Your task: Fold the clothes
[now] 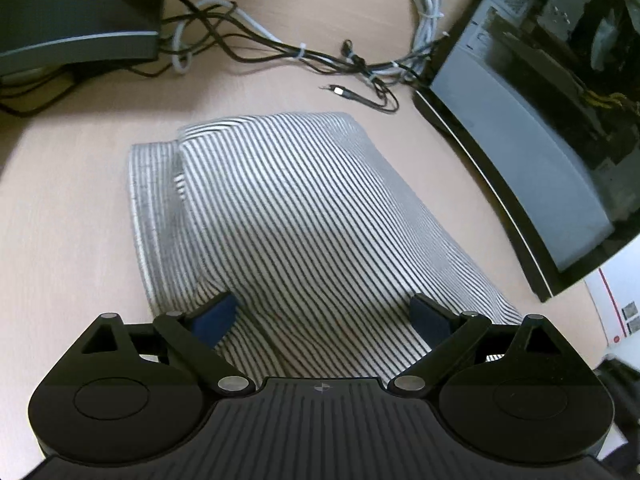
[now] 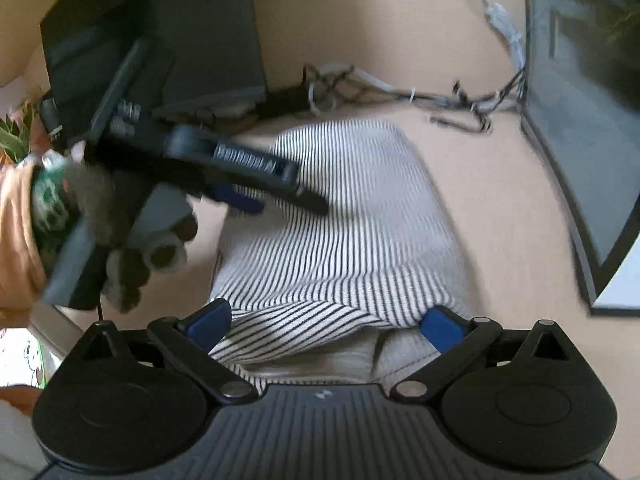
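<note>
A black-and-white striped garment (image 1: 288, 208) lies folded into a compact bundle on the light wooden table (image 1: 72, 208). My left gripper (image 1: 324, 316) is open, its blue-padded fingers (image 1: 216, 316) spread over the near edge of the cloth. In the right wrist view the same garment (image 2: 352, 216) shows, with a paler folded layer at its near edge. My right gripper (image 2: 328, 324) is open, its fingers (image 2: 442, 328) wide apart just above that near edge. The left gripper (image 2: 280, 196) also shows there, over the garment's far left side, held by a hand in an orange sleeve.
A computer case with a glass side (image 1: 540, 120) stands to the right. A dark device (image 1: 76, 12) sits at the far left. Tangled cables (image 1: 360, 68) run along the table behind the garment. A white box (image 1: 616, 312) lies at the right edge.
</note>
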Demonstrator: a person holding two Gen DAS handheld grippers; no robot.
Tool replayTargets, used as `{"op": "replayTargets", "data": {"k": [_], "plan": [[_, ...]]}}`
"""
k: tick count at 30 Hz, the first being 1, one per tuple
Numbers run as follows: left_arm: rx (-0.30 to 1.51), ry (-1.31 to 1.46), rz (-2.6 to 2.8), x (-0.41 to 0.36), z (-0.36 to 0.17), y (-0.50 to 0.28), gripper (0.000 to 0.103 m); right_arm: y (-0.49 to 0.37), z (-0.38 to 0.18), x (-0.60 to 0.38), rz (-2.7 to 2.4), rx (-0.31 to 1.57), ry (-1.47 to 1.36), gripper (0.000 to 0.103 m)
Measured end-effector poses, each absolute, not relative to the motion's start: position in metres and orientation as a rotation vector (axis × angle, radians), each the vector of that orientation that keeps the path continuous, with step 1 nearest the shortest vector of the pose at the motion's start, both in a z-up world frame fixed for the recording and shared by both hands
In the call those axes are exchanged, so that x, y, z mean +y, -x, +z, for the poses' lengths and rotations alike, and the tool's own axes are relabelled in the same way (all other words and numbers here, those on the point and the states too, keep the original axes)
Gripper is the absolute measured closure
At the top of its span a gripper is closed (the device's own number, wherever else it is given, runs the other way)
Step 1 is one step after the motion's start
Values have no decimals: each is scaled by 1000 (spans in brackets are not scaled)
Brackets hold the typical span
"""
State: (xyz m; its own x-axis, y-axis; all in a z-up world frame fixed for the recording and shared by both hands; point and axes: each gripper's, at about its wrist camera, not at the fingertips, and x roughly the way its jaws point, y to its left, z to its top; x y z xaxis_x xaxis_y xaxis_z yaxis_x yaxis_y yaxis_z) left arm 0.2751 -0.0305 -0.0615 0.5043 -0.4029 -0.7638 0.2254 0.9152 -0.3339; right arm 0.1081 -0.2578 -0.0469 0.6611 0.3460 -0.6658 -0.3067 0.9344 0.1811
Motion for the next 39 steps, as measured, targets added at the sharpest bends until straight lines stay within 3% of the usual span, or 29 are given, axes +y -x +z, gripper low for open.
{"op": "replayTargets", "data": {"k": [6, 7, 8, 11, 15, 17, 23, 26, 32, 39], "plan": [[973, 213, -382, -20, -50, -258, 5, -108, -25, -290, 203, 660, -66, 1], [976, 215, -390, -19, -49, -253, 5, -110, -24, -294, 181, 653, -60, 10], [977, 217, -402, -19, -48, -249, 5, -112, -24, -297, 159, 646, -54, 27], [982, 222, -464, -25, -46, -234, 7, -127, -37, -297, 136, 671, -26, 44], [992, 198, -514, -38, -50, -224, 9, -138, -72, -284, 134, 758, 26, 44], [999, 171, -492, -38, -56, -226, 16, -137, -86, -279, 136, 797, 29, 44], [992, 171, -353, -15, -68, -242, 23, -114, -85, -265, 230, 822, -10, 40], [983, 155, -325, -14, -67, -248, 22, -115, -79, -255, 251, 808, 22, 33], [975, 165, -295, -11, -62, -249, 16, -110, -42, -251, 322, 690, 2, 33], [939, 170, -249, -8, -49, -240, 12, -110, -66, -218, 482, 816, 111, 31]]}}
